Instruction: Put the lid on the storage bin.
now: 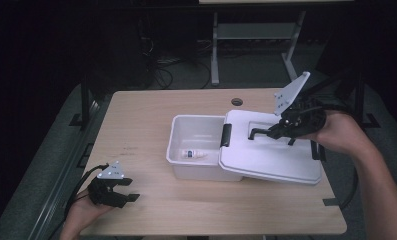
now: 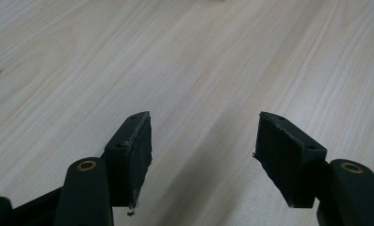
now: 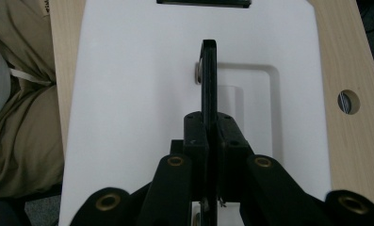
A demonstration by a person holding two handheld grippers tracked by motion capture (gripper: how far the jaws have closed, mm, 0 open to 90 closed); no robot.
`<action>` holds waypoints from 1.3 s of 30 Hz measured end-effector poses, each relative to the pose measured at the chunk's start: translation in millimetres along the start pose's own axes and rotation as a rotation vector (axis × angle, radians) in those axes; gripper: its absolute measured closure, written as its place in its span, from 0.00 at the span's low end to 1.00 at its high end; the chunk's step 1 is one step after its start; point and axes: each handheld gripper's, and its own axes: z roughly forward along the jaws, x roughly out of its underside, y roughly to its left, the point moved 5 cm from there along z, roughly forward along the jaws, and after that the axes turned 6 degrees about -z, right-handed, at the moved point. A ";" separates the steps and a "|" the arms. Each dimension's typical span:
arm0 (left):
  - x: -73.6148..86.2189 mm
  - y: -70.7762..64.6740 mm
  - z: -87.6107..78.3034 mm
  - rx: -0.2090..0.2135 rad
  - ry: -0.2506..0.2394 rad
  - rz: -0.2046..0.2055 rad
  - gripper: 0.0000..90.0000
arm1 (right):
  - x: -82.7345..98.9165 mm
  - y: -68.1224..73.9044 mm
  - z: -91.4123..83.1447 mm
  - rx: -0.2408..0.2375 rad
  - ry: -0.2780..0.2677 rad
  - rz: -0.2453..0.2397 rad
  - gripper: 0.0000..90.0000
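Right gripper [image 3: 208, 155]: we see jaws clamped on black handle [image 3: 208, 75] of white lid [image 1: 271, 150]. Lid lies half over white plastic box [image 1: 196, 147], covering its right part, tilted. Small white bottle [image 1: 193, 154] lies inside box, at front. Left gripper [image 2: 203, 155]: jaws wide apart, nothing between, low over bare wooden table [image 1: 151, 210], well apart from box.
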 end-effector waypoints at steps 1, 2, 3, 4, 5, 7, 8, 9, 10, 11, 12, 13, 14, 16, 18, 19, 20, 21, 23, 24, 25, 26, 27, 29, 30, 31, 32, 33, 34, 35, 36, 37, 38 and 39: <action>-0.1 0.0 0.0 0.000 -0.002 -0.002 0.40 | -2.4 -1.8 1.3 -0.001 -0.002 -0.005 0.94; -0.1 0.1 -0.1 0.000 -0.003 -0.002 0.40 | -4.0 -2.6 2.2 -0.003 -0.005 -0.005 0.94; -0.1 0.0 -0.2 0.000 -0.003 -0.002 0.40 | -5.9 -3.9 3.3 -0.004 -0.006 -0.007 0.94; 0.0 0.1 -0.3 0.000 -0.003 -0.001 0.40 | -7.8 -5.2 4.4 -0.005 -0.006 -0.011 0.94; 0.0 0.1 -0.4 0.000 -0.004 -0.002 0.40 | -9.8 -6.7 5.8 -0.005 -0.007 -0.017 0.94; 0.2 0.2 -0.5 0.000 -0.004 0.000 0.40 | -14.1 -8.4 8.5 -0.011 -0.006 -0.019 0.94; 0.3 0.3 -0.5 -0.001 -0.005 -0.001 0.40 | -15.9 -9.2 9.6 -0.013 -0.006 -0.021 0.94; 0.4 0.4 -0.6 -0.001 -0.004 0.000 0.40 | -17.6 -10.0 10.9 -0.014 -0.007 -0.022 0.94; 0.6 0.5 -0.6 -0.001 -0.004 0.001 0.40 | -18.8 -10.6 11.9 -0.015 -0.007 -0.023 0.94; 0.7 0.4 -0.8 -0.001 -0.004 0.000 0.40 | -20.3 -11.0 13.5 -0.018 -0.006 -0.021 0.94; 0.8 0.3 -0.9 -0.001 -0.005 0.000 0.40 | -21.7 -11.7 15.2 -0.018 -0.004 -0.024 0.94; 0.9 0.2 -0.9 -0.001 -0.005 -0.001 0.40 | -23.0 -12.1 16.9 -0.020 -0.001 -0.024 0.94; 0.9 0.2 -1.0 -0.001 -0.005 -0.001 0.39 | -24.6 -12.6 19.0 -0.022 0.000 -0.025 0.94; 0.9 0.0 -1.1 -0.001 -0.005 -0.001 0.39 | -26.6 -13.8 21.5 -0.025 0.000 -0.031 0.94; 0.8 -0.2 -1.0 0.001 -0.006 -0.002 0.39 | -29.0 -14.7 23.7 -0.026 0.000 -0.032 0.94; 0.8 -0.3 -0.9 0.002 -0.006 -0.003 0.39 | -30.2 -15.3 24.6 -0.027 -0.001 -0.034 0.94; 0.8 -0.3 -0.8 0.003 -0.006 -0.003 0.39 | -31.5 -15.5 25.5 -0.028 -0.002 -0.030 0.94; 0.8 -0.3 -0.8 0.003 -0.006 -0.002 0.39 | -33.1 -16.3 26.6 -0.030 -0.004 -0.033 0.94; 0.7 -0.4 -0.7 0.003 -0.006 -0.002 0.39 | -36.0 -17.3 28.8 -0.030 -0.005 -0.036 0.94; 0.6 -0.4 -0.8 0.003 -0.006 -0.002 0.39 | -37.4 -17.5 29.7 -0.032 -0.004 -0.034 0.94; 0.6 -0.5 -0.9 0.003 -0.006 -0.001 0.39 | -39.0 -18.6 30.9 -0.030 -0.005 -0.042 0.94; 0.6 -0.5 -1.1 0.002 -0.005 -0.001 0.39 | -40.3 -18.7 31.9 -0.032 -0.006 -0.040 0.94; 0.6 -0.4 -1.2 0.002 -0.006 -0.001 0.39 | -42.4 -19.5 33.6 -0.033 -0.009 -0.045 0.94; 0.9 0.5 -1.9 0.001 -0.004 0.003 0.39 | -45.3 -19.7 36.6 -0.038 -0.012 -0.043 0.94; 1.1 0.7 -2.3 0.001 -0.006 0.000 0.39 | -46.9 -20.0 38.2 -0.038 -0.008 -0.043 0.94; 1.1 0.9 -2.4 0.001 -0.008 -0.001 0.39 | -48.9 -20.6 40.6 -0.041 -0.009 -0.044 0.94; 1.0 0.9 -2.5 0.002 -0.012 -0.004 0.39 | -50.2 -20.9 41.8 -0.043 -0.009 -0.046 0.94; 1.0 1.1 -2.8 0.002 -0.013 -0.003 0.39 | -52.0 -21.4 43.5 -0.045 -0.013 -0.047 0.94; 0.9 1.4 -3.1 0.002 -0.014 -0.001 0.39 | -53.5 -22.2 45.0 -0.045 -0.015 -0.047 0.94; 1.0 1.5 -3.3 0.002 -0.015 0.000 0.39 | -55.1 -23.0 46.3 -0.047 -0.019 -0.048 0.94; 0.9 1.5 -3.4 0.002 -0.015 0.000 0.39 | -56.8 -24.1 47.9 -0.046 -0.024 -0.054 0.94; 1.0 1.5 -3.3 0.002 -0.015 0.000 0.39 | -59.1 -24.6 50.0 -0.048 -0.028 -0.054 0.94; 0.9 1.6 -3.2 0.003 -0.015 0.001 0.39 | -60.5 -24.9 51.2 -0.049 -0.029 -0.055 0.94; 0.9 1.7 -3.2 0.003 -0.015 0.001 0.39 | -63.0 -25.5 53.1 -0.052 -0.029 -0.060 0.94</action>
